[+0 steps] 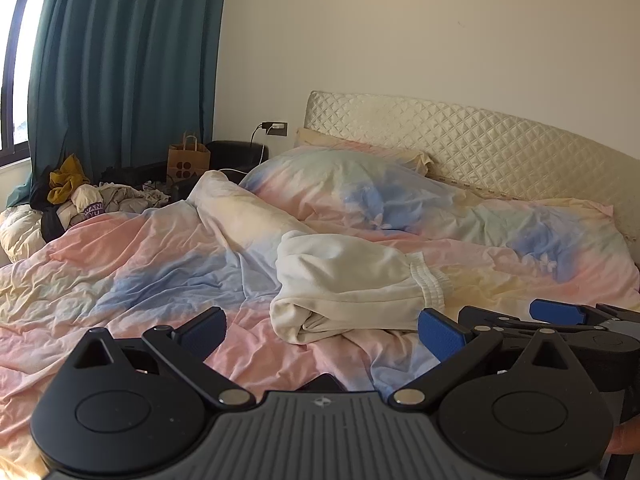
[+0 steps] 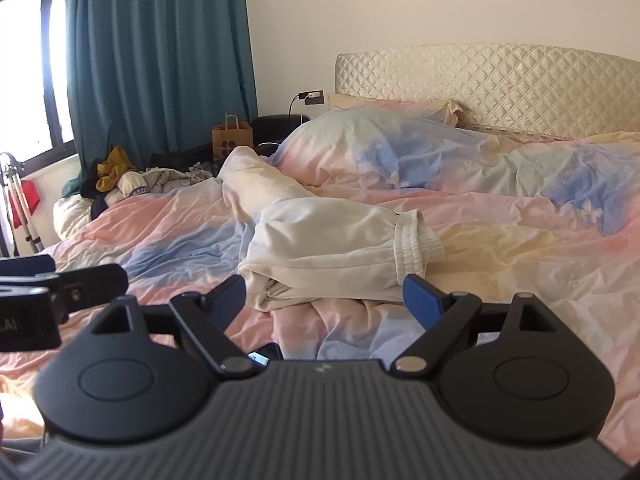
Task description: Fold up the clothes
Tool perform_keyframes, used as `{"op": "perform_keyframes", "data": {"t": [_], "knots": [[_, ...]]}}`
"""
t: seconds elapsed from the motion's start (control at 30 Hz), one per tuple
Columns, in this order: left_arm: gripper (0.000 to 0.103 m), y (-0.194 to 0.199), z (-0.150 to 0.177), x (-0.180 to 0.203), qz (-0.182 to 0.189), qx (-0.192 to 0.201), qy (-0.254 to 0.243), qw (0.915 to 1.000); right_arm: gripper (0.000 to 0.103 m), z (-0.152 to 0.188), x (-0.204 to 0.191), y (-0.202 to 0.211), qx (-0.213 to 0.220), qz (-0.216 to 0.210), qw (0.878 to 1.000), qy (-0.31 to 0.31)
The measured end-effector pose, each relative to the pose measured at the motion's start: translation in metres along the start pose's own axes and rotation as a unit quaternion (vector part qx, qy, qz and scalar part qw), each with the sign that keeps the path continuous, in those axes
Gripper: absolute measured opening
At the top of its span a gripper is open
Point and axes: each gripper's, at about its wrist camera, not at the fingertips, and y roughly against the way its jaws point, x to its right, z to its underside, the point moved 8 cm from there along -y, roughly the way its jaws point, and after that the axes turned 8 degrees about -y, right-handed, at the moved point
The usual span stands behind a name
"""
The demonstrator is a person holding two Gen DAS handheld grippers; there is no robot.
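Note:
A cream-white pair of sweatpants [image 1: 344,280] [image 2: 328,240] lies folded in a bundle on the pastel duvet [image 1: 140,264] [image 2: 520,264], its elastic waistband [image 1: 430,284] [image 2: 416,240] turned to the right. My left gripper [image 1: 324,330] is open just short of the bundle's near edge, nothing between its blue pads. My right gripper [image 2: 326,294] is also open. The bundle's near edge lies just beyond its fingertips, and the pads do not press on it. Each gripper shows in the other's view: the right gripper [image 1: 560,314] at the right edge, the left gripper [image 2: 60,280] at the left edge.
A pile of loose clothes [image 1: 92,200] [image 2: 132,184] sits at the bed's far left, by a brown paper bag [image 1: 188,160] [image 2: 232,136] and a teal curtain [image 1: 120,60]. Pillows [image 1: 360,184] lean against the quilted headboard [image 1: 500,148]. A small dark phone-like object [image 2: 262,358] lies on the duvet.

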Motion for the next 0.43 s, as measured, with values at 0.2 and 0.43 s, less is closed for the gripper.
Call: {"op": "perform_keyframes", "data": {"t": [0.2, 0.43], "knots": [[0.103, 0.0018, 0.0009, -0.0006, -0.005, 0.002, -0.004, 1.0000, 0.087, 0.0012, -0.0026, 0.0003, 0.000, 0.003, 1.000, 0.005], [0.103, -0.0004, 0.0037, 0.0006, -0.011, -0.001, -0.014, 0.9998, 0.087, 0.0030, -0.0025, 0.0006, 0.000, 0.003, 1.000, 0.005]]}}
